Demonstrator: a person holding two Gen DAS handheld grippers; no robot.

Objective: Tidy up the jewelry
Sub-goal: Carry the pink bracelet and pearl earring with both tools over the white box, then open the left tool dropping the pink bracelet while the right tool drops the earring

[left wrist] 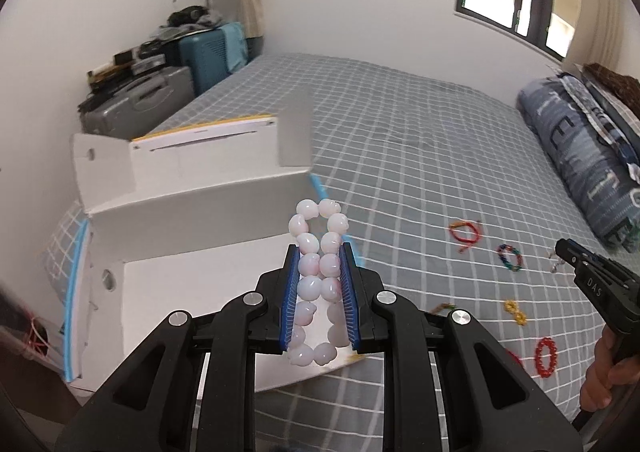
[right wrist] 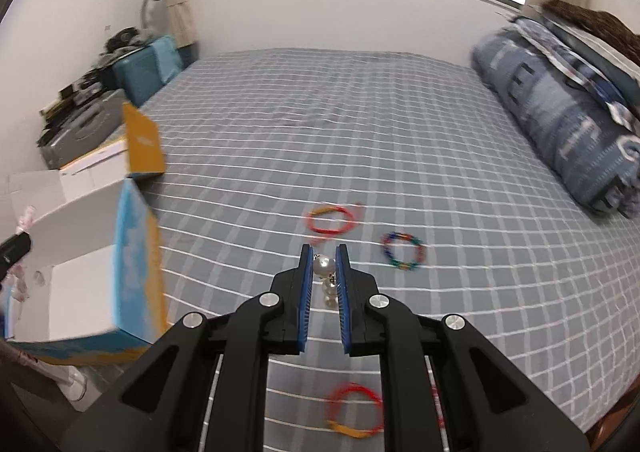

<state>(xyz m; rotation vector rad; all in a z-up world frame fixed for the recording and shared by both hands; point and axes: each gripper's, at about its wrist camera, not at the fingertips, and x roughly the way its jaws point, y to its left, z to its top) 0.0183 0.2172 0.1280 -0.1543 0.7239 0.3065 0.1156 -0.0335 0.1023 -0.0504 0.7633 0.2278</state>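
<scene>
My left gripper [left wrist: 319, 252] is shut on a pale pink bead bracelet [left wrist: 319, 272], squeezed long between the blue pads, above the near right corner of an open white cardboard box [left wrist: 192, 284]. My right gripper [right wrist: 324, 254] is shut on a pearl earring [right wrist: 325, 267] whose smaller pearls hang below, held above the grey checked bed. It also shows at the right edge of the left wrist view [left wrist: 560, 250]. Several loose bracelets lie on the bed: a red-orange band [right wrist: 331, 219], a multicoloured one [right wrist: 403, 252], a red one [right wrist: 354, 410].
The box [right wrist: 80, 284] stands at the bed's left edge with its flaps up. A rolled blue duvet [right wrist: 560, 131] lies along the right side. Suitcases [left wrist: 136, 103] and clutter stand beyond the bed's far left corner. A yellow piece [left wrist: 515, 312] and a red bead ring [left wrist: 546, 356] lie near the front.
</scene>
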